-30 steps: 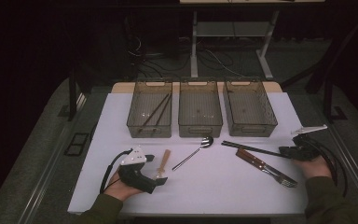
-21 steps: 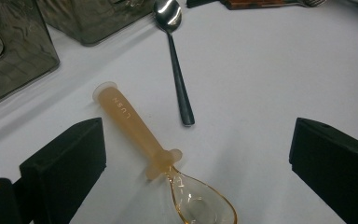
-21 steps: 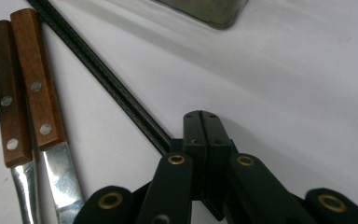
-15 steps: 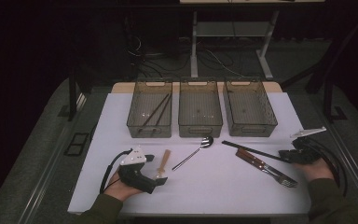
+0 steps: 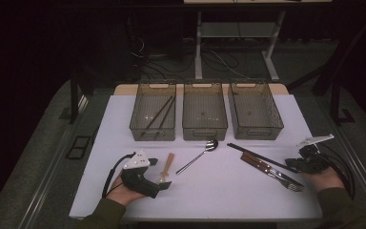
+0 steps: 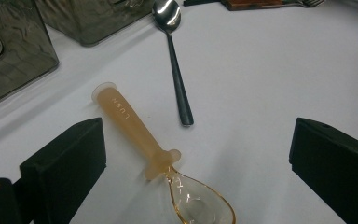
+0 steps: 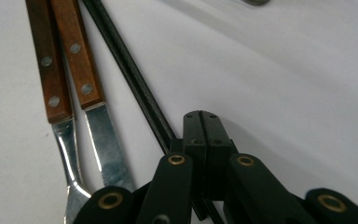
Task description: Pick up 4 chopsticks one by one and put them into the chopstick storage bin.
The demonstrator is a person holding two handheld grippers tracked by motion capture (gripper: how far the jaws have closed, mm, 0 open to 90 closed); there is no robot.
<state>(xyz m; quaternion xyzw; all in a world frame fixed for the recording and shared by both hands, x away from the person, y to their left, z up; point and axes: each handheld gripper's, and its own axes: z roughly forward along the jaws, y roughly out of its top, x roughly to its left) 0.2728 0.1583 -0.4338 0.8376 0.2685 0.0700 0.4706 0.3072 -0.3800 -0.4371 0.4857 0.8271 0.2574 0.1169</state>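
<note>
Dark room, grey carpet (image 5: 38, 157), white table (image 5: 248, 191).

Three clear plastic bins stand side by side along the far edge of the white table (image 5: 219, 191): the left bin (image 5: 153, 114) with a pair of dark chopsticks (image 5: 161, 112) lying in it, the middle bin (image 5: 205, 112), and the right bin (image 5: 255, 110). In front of the middle bin lies a dark-handled metal spoon (image 5: 198, 156), with an amber plastic spoon (image 5: 167, 167) just to its left, near the left gripper (image 5: 164, 183). To the right, a long black chopstick (image 5: 262, 158) lies just behind a wooden-handled knife and fork (image 5: 271, 169), the right gripper (image 5: 293, 166) at its near end.
</note>
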